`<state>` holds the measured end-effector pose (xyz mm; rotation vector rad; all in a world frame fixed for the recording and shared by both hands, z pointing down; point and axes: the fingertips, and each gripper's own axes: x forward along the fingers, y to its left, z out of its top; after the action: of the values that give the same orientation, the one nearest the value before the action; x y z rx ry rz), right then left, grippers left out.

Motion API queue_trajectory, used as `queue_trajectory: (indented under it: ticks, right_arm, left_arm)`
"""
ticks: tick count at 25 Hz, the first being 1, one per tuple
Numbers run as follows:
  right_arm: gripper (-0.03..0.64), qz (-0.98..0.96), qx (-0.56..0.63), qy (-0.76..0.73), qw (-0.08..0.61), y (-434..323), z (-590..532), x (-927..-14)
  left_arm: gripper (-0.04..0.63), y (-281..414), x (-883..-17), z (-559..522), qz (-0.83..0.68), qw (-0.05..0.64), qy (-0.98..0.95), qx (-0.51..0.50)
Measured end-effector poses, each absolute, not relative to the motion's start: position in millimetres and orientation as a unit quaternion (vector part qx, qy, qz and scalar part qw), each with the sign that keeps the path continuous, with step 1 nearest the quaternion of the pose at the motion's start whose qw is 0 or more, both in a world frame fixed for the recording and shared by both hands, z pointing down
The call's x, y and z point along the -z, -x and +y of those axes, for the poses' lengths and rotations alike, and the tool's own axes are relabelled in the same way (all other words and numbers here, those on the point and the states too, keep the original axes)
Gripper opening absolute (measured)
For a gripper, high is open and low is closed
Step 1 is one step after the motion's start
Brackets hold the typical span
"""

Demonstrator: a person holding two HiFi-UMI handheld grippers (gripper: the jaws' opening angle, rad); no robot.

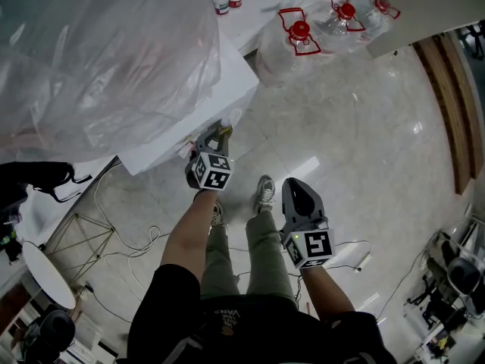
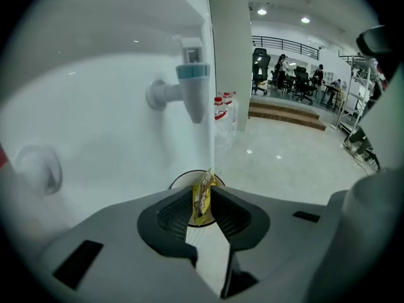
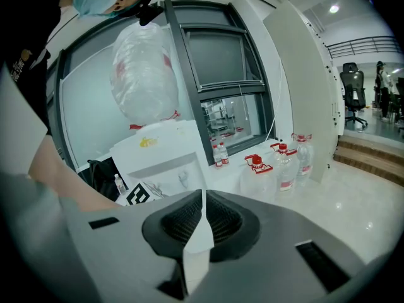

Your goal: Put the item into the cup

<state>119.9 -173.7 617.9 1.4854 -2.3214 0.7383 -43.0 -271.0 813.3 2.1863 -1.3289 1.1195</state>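
Observation:
My left gripper [image 2: 202, 194] is shut on a small yellow sachet [image 2: 202, 199], which stands upright between the pads. Just beyond the jaws, the rim of a white cup [image 2: 180, 179] shows under the sachet, below the dispenser's blue tap [image 2: 191, 84]. In the head view the left gripper [image 1: 220, 133] reaches in against the front of the white water dispenser [image 1: 220, 74], with the sachet [image 1: 226, 133] at its tip. My right gripper [image 1: 293, 186] hangs lower right over the floor, away from the dispenser. Its jaws [image 3: 202, 197] are shut with nothing between them.
A large bottle wrapped in clear plastic [image 1: 98, 51] sits on top of the dispenser. Water jugs with red caps [image 1: 299, 32] stand on the floor behind it, near small bottles [image 1: 221, 2]. Cables [image 1: 129, 237] trail over the floor; a round white table [image 1: 45, 273] is lower left.

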Motion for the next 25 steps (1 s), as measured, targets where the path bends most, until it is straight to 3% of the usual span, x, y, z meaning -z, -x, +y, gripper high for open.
queue_trajectory:
  ticks: [3,14,25]
  right_arm:
    - [0.048,-0.806,-0.252,-0.517,0.137,-114.4,-174.0,-613.6]
    - [0.048,-0.804,-0.250,-0.526,0.120,-94.1,-154.8,-591.3]
    - [0.048,-0.795,-0.229,-0.554,0.094,-81.4,-115.0,-549.1]
  left_arm:
    - [0.098,38.9,-799.6,-271.8,-0.480,0.164,-0.780,-0.367]
    - [0.098,20.7,-735.0,-248.0,-0.474,0.148,-0.821,-0.282]
    - [0.063,24.2,-625.4,-194.5,-0.448,0.125,-0.864,-0.191]
